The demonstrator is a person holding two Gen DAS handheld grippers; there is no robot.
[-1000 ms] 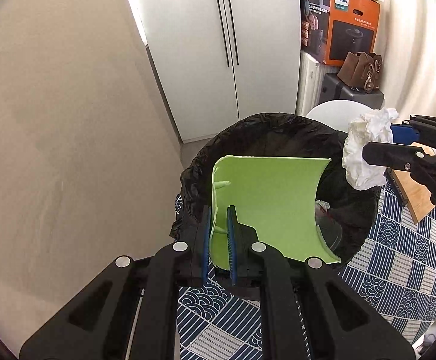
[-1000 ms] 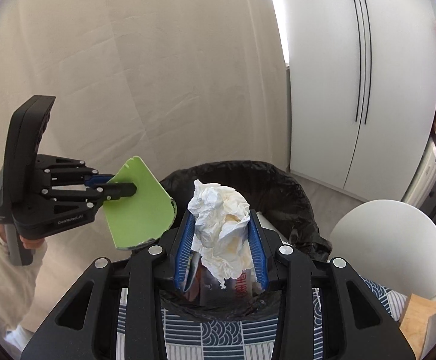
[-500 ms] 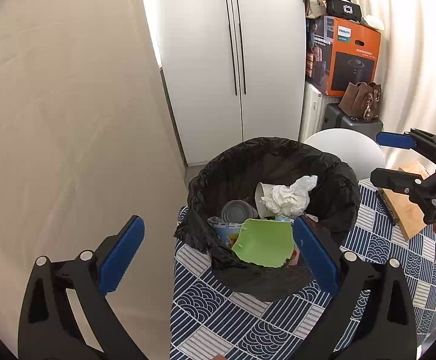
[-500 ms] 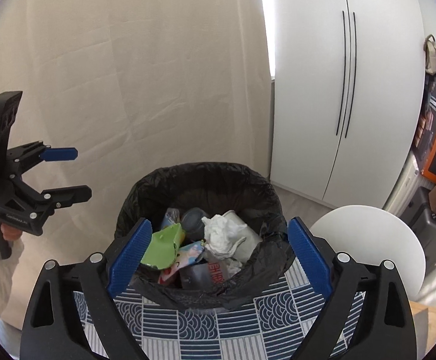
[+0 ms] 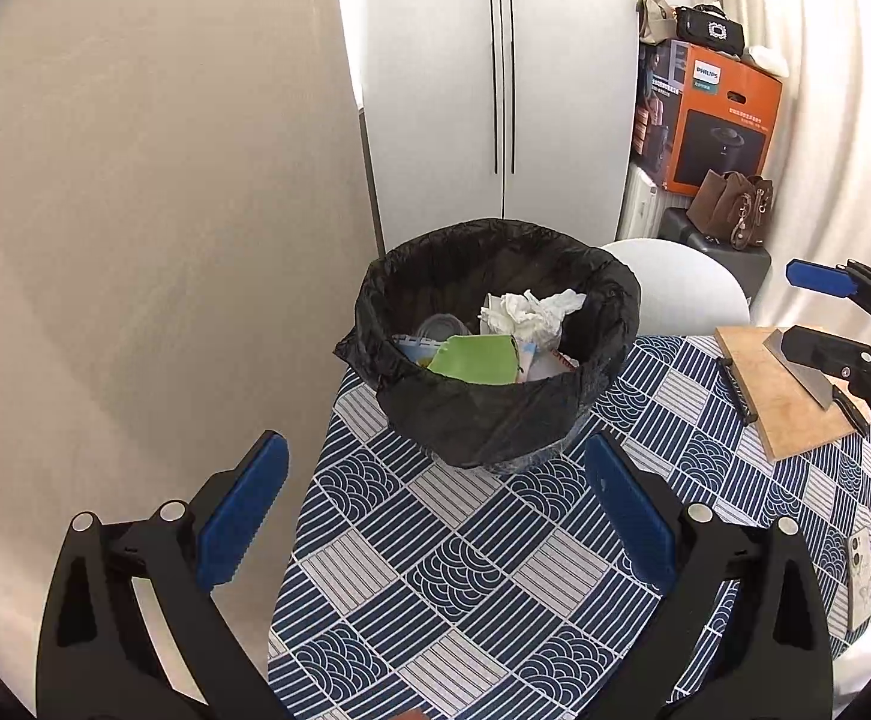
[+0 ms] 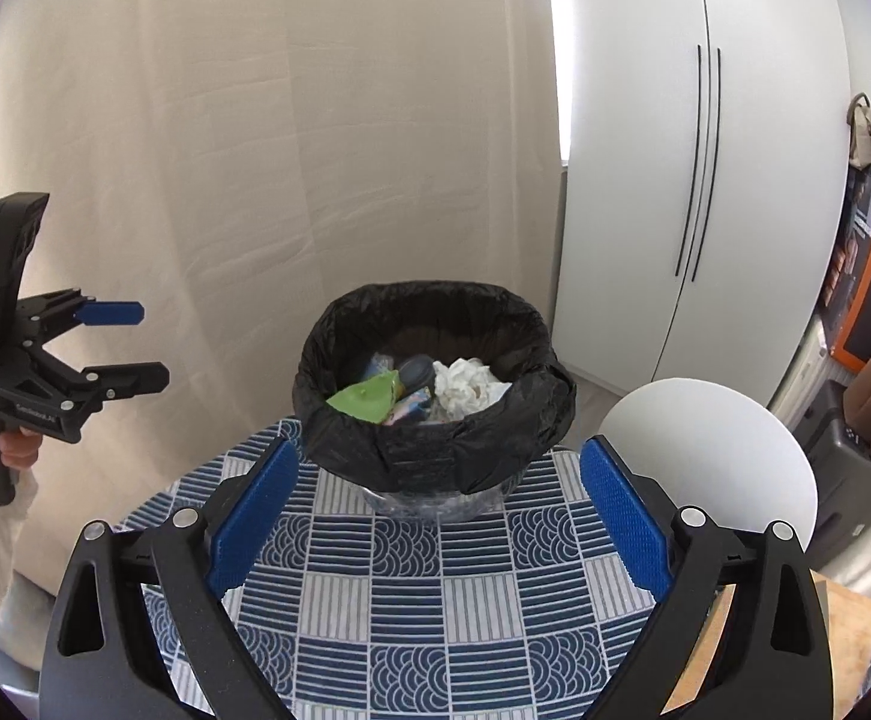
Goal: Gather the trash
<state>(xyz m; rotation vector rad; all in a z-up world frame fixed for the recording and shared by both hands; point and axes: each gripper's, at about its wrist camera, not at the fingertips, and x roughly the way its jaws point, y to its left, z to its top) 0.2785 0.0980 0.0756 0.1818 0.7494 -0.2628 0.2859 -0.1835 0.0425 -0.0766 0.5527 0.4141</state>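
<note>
A bin with a black liner (image 5: pixel 495 414) (image 6: pixel 435 450) stands on the blue patterned tablecloth (image 5: pixel 465 570). Inside it, on top of other rubbish, lie a green sheet (image 5: pixel 474 360) (image 6: pixel 363 399) and a crumpled white tissue (image 5: pixel 525 312) (image 6: pixel 465 387). My left gripper (image 5: pixel 435 480) (image 6: pixel 147 345) is open and empty, back from the bin's near side. My right gripper (image 6: pixel 438 468) (image 5: pixel 792 307) holds nothing; its jaws are opening wide, and it sits a short way back from the bin.
A wooden cutting board (image 5: pixel 777 414) with a cleaver (image 5: pixel 807 372) lies at the table's right. A phone (image 5: pixel 861 576) rests near the right edge. A round white seat (image 6: pixel 705 450) stands beyond the table. A beige curtain hangs at the left.
Both grippers opened and let go; the green sheet and the tissue dropped into the bin. Both hands then drew back from the bin over the table.
</note>
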